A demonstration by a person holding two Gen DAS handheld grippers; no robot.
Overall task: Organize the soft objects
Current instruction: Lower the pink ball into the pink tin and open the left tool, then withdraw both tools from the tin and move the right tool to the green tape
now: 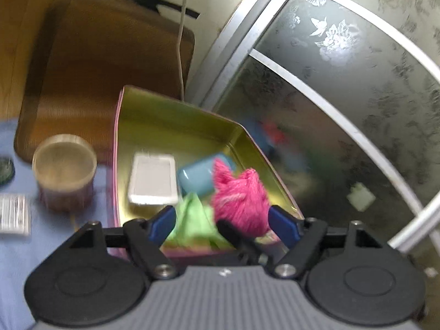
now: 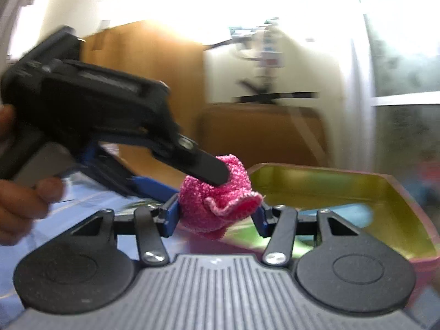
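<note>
Pink knitted scrubber (image 2: 217, 206) sits between the spread blue pads of the right gripper (image 2: 217, 214), while the left gripper (image 1: 222, 220), its own jaws wide apart, has one finger resting on top of it. Neither tool looks clenched on the scrubber, though blur leaves contact uncertain. It hangs just over the near edge of the gold tin (image 1: 176, 121). A good release would likely come once it is over the tin floor. Beyond the jaws lie one green cloth (image 1: 192, 220), one blue case (image 1: 198, 176), one white tray (image 1: 152, 178); left of them, one round jar (image 1: 64, 170).
</note>
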